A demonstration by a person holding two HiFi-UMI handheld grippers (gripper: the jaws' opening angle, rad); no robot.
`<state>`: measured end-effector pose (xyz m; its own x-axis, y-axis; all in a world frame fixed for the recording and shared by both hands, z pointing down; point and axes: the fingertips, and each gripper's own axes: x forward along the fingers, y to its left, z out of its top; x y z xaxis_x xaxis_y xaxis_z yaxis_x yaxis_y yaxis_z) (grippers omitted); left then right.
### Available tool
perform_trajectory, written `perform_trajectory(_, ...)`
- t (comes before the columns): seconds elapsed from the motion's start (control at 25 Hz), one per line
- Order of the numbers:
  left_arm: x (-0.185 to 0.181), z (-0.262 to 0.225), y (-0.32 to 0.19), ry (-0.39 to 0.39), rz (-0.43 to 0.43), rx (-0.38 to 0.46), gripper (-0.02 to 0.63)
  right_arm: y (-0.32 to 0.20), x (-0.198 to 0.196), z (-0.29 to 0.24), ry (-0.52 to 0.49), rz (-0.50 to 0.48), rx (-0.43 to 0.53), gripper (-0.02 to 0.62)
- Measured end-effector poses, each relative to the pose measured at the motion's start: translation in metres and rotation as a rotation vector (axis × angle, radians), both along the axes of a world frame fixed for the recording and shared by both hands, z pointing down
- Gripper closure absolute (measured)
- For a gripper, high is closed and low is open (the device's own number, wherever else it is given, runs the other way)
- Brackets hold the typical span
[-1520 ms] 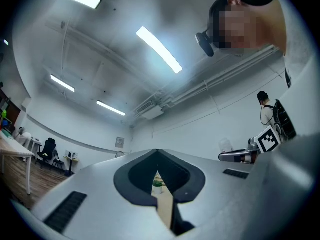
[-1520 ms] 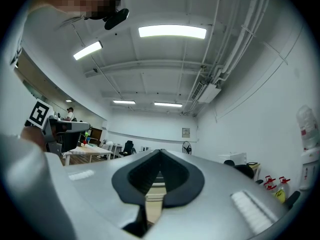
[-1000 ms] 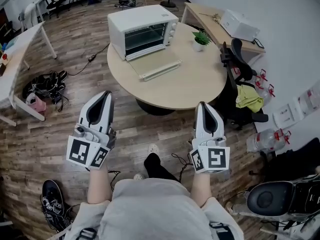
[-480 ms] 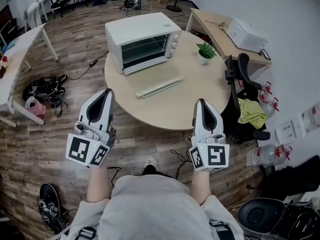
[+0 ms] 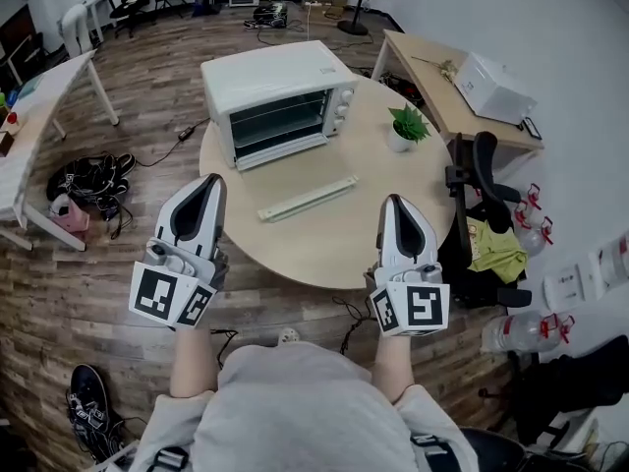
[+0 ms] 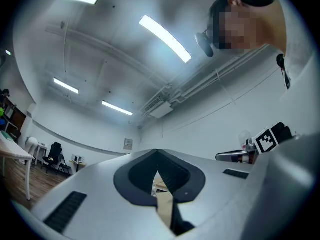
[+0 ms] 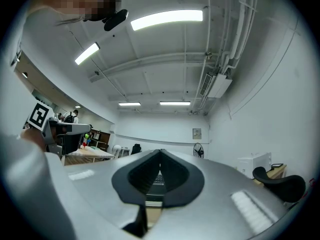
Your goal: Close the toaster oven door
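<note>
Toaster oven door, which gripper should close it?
Probably right: the right gripper is over the table, near the handle of the open toaster oven door; the left gripper sits at the table's edge.

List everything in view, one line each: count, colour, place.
oven: one, white, far side of table
door: one, open, lying flat in front of oven
table: one, tan, round, ahead
plant: one, green in white pot, right of oven
chair: one, black, right of table
cloth: one, yellow-green, by chair
shoes: several, dark, floor at left
left tongs: white, shut, empty
right tongs: white, shut, empty
</note>
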<state>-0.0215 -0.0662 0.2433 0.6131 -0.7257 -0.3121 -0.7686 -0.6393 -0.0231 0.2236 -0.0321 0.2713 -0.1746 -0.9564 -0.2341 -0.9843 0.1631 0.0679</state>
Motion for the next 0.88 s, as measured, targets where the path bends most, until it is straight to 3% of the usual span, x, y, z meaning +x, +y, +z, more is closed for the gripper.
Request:
perform_trajectory(0.36,0.020,0.006,-0.022,-0.009,-0.045,-0.012,0.598,-0.040,0.011,0.009,0.006,-0.074,-0.020,0.583)
perform_trajectory(0.88,0.003,0.016,-0.062,-0.034,-0.055,-0.040,0.598,-0.101,-0.035,0.053,-0.031,-0.178,-0.143,0.583)
